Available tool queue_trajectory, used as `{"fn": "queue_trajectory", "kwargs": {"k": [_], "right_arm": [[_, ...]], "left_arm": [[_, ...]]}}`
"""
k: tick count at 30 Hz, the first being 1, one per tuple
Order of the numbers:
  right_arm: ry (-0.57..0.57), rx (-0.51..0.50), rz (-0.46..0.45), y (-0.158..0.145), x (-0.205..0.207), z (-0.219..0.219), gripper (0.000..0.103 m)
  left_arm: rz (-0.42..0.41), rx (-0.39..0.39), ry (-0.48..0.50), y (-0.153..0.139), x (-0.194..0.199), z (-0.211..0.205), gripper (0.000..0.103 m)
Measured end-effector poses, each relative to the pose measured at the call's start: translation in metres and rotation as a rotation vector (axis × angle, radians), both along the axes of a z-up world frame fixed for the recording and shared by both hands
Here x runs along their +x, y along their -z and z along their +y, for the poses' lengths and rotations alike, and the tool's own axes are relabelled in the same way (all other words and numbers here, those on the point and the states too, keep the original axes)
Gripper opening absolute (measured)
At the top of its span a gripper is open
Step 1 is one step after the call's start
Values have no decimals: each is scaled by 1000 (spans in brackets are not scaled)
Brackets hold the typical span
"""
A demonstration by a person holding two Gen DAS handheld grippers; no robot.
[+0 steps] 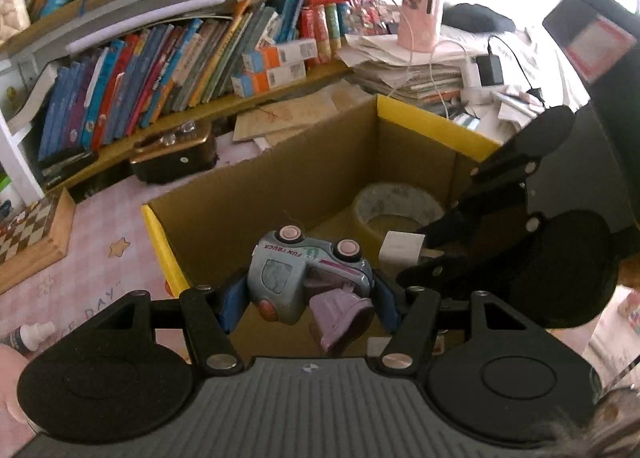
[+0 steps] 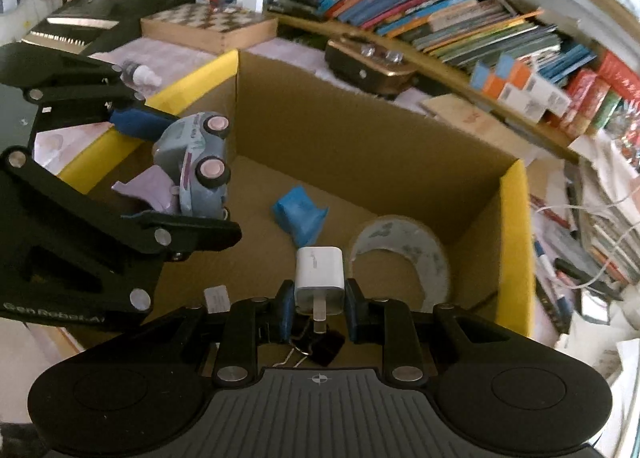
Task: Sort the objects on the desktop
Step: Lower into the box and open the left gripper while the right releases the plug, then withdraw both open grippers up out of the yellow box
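At frame centre, the left gripper [image 1: 308, 298] clamped a toy truck [image 1: 306, 278]; the right gripper [image 2: 318, 308] pinched a white charger [image 2: 320, 272] above the cardboard box [image 2: 360, 137].

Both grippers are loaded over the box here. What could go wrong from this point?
The two grippers are crowded over the cardboard box; they may bump. The toy truck sits tilted in the left gripper, so it may slip or tumble. If dropped now, the white charger in the right gripper might land on the tape roll.
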State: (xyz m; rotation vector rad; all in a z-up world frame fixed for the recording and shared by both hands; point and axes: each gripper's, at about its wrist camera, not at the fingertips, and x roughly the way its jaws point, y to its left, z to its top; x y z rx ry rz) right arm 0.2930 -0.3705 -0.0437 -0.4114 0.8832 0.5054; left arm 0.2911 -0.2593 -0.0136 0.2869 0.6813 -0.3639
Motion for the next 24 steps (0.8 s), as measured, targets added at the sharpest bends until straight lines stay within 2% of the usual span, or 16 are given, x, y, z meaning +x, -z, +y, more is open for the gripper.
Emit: {"fn": "queue_trajectory", "kwargs": {"k": [5, 8, 16, 21, 24], "right_arm": [[-10, -7, 69, 1, 6, 0, 25], [1, -9, 80, 2, 7, 0, 25], [59, -7, 32, 1, 3, -1, 28], [123, 42, -17, -6, -5, -9, 37], [148, 76, -63, -16, -16, -13, 48]], "left_arm": [[28, 10, 29, 1, 6, 0, 60], [34, 8, 34, 2, 6, 0, 60], [36, 30, 35, 0, 5, -2, 62], [-12, -11, -5, -7, -4, 7, 81], [-49, -56, -21, -17, -12, 12, 84]]}}
